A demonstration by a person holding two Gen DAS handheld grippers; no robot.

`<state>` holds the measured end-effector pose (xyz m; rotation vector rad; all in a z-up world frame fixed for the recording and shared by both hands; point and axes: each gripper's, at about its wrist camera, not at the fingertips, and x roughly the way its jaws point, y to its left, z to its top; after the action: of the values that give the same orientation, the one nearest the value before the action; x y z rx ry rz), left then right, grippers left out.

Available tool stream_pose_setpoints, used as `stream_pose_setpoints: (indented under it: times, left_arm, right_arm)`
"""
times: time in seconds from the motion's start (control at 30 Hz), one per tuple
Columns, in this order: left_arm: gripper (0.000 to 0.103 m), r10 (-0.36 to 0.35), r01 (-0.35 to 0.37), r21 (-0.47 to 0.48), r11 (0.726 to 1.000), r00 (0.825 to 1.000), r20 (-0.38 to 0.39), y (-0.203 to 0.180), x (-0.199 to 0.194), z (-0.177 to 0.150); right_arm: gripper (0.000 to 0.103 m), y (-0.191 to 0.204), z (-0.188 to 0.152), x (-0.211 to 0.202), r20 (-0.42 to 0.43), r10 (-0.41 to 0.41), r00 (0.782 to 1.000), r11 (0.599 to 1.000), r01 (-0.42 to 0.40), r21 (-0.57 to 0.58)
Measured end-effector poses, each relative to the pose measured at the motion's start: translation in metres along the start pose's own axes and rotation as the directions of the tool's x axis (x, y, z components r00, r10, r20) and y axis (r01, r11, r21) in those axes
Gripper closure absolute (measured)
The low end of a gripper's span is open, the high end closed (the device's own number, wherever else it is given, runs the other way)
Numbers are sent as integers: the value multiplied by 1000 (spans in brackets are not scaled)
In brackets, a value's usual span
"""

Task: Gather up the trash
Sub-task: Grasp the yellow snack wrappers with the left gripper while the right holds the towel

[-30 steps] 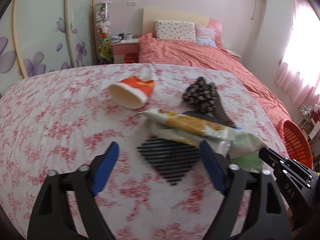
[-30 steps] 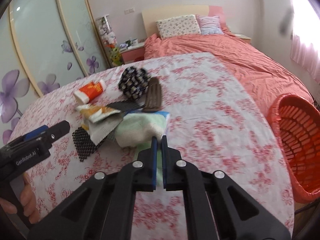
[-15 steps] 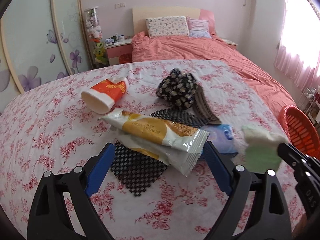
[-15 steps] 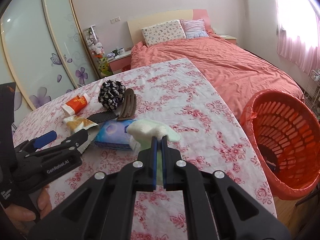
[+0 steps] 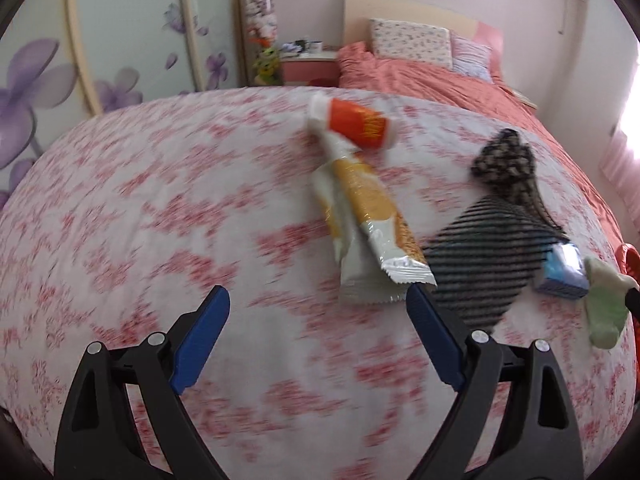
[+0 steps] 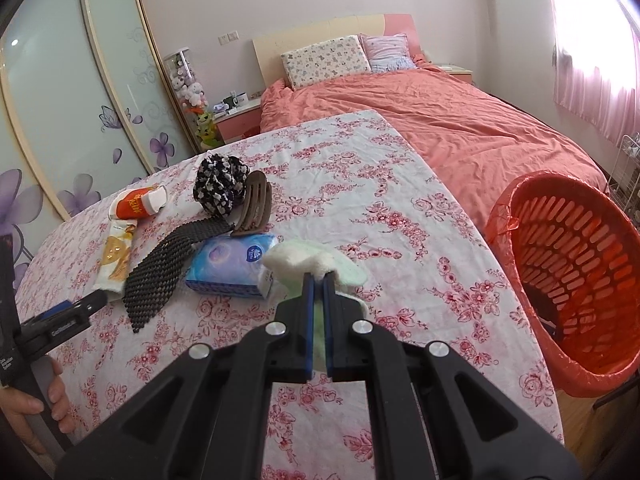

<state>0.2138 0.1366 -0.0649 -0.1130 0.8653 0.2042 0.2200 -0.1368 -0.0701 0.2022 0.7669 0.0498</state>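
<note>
The right hand-held gripper [image 6: 316, 280] is pinched tight on a pale green-white wad [image 6: 314, 264], low in the middle of its frame, with the orange bin [image 6: 576, 264] off at the right edge beside the worktop [image 6: 400, 216]; the wad hangs by a thin fold, so I'd guess a quick swing toward the bin could shake it loose onto the floor short of the rim. The left hand-held gripper [image 5: 316, 312] stands wide with nothing in it, just short of the wrapper [image 5: 368, 216] at centre right; its picture is smeared, and a hasty close might snag the black mesh mat [image 5: 484, 264] lying against the wrapper. Only the right view shows the bin's inside, the tissue pack [image 6: 232, 264] in full and the person's hand [image 6: 28, 412] at lower left; only the left view shows those wide jaws head on
</note>
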Motion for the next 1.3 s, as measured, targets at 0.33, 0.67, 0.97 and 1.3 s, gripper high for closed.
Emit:
stream_pose_setpoints:
  times: [0.33, 0.67, 0.97, 1.3]
  left_arm:
    - [12, -59, 60, -7, 998, 995, 74, -10, -15, 13]
    - [31, -22, 21, -13, 1000, 1000, -15, -11, 33, 37]
    - [62, -73, 74, 23, 997, 997, -28, -6, 33, 27]
    - [64, -99, 100, 53, 994, 995, -20, 1, 14, 7]
  right_arm:
    - [98, 0, 2, 6, -4, -9, 1000, 1000, 9, 5]
    - [98, -1, 2, 8, -7, -14, 1000, 1000, 14, 4]
    - [98, 1, 1, 10, -13, -14, 1000, 1000, 14, -2]
    - [98, 3, 0, 13, -26, -12, 1000, 1000, 12, 2]
